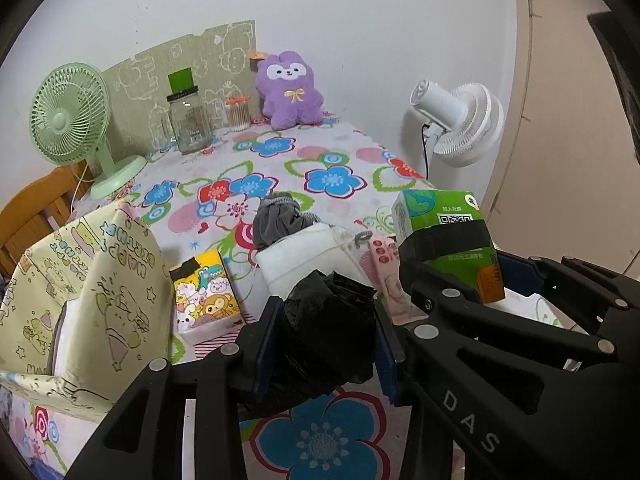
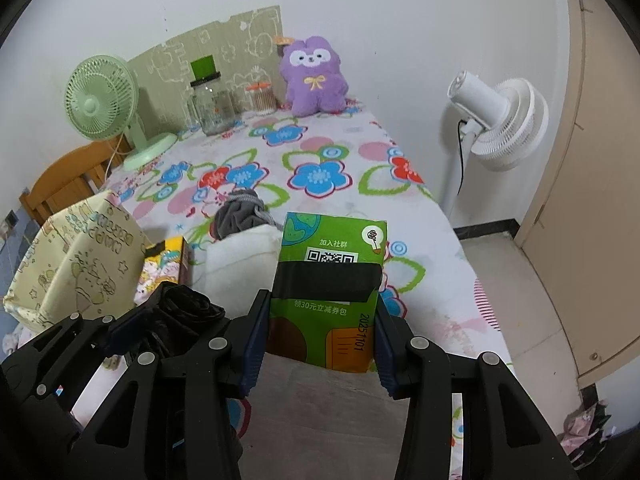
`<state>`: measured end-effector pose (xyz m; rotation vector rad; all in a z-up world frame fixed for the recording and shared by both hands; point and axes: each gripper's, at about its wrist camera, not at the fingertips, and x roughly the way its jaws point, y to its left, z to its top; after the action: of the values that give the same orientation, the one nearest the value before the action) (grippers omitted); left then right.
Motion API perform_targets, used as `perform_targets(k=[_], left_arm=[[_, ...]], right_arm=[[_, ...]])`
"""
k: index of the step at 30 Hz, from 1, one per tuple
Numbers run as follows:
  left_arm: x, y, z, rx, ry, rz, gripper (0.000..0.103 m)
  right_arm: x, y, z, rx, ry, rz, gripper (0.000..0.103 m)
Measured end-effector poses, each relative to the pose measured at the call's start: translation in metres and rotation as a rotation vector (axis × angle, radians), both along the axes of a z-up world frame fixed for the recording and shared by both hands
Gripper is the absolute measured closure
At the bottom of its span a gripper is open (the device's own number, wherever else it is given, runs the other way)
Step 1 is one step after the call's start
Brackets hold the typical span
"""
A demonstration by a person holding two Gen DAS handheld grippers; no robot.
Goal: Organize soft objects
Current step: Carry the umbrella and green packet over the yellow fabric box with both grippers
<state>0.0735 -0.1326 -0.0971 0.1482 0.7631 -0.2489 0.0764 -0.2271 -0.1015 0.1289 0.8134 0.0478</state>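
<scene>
My left gripper (image 1: 326, 340) is shut on a crumpled black plastic bag (image 1: 330, 328), held above the near table edge. It also shows in the right wrist view (image 2: 182, 312). My right gripper (image 2: 320, 344) is shut on a green tissue pack (image 2: 330, 288) with a black tape band, held above the table's near right; the pack also shows in the left wrist view (image 1: 444, 236). A white bundle (image 1: 308, 258) with a grey cloth (image 1: 276, 220) lies mid-table. A yellow cartoon tissue pack (image 1: 206, 294) lies left of it. A purple plush (image 1: 290, 88) sits at the back.
A paper gift-wrap box (image 1: 88, 292) stands at the near left. A green desk fan (image 1: 76, 120), a glass jar (image 1: 188, 120) and a swab jar (image 1: 238, 112) stand at the back. A white floor fan (image 2: 500, 120) stands right of the table. A pink pack (image 1: 390, 280) lies near.
</scene>
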Motion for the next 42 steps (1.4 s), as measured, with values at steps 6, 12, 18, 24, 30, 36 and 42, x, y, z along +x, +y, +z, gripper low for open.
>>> perform_targets(k=[6,12,18,24,30,36,42], left_arm=[[-0.002,0.004,0.013,-0.011,0.001,0.002,0.06],[-0.007,0.009,0.029,-0.017,-0.032,0.011,0.06],[-0.01,0.014,0.046,-0.018,-0.059,0.012,0.06],[-0.012,0.019,0.063,-0.031,-0.078,0.008,0.06],[-0.013,0.025,0.077,-0.043,-0.098,0.011,0.06],[-0.013,0.034,0.084,-0.056,-0.106,0.019,0.06],[-0.014,0.045,0.087,-0.063,-0.114,0.027,0.06]], right_arm=[[-0.008,0.004,0.018,-0.013,-0.034,0.004,0.054],[-0.013,0.008,0.037,-0.019,-0.07,0.013,0.054],[-0.019,0.012,0.054,-0.017,-0.102,0.019,0.054],[-0.022,0.017,0.074,-0.023,-0.132,0.018,0.054],[-0.025,0.024,0.09,-0.031,-0.156,0.022,0.054],[-0.026,0.035,0.1,-0.036,-0.172,0.029,0.054],[-0.025,0.045,0.105,-0.034,-0.18,0.04,0.054]])
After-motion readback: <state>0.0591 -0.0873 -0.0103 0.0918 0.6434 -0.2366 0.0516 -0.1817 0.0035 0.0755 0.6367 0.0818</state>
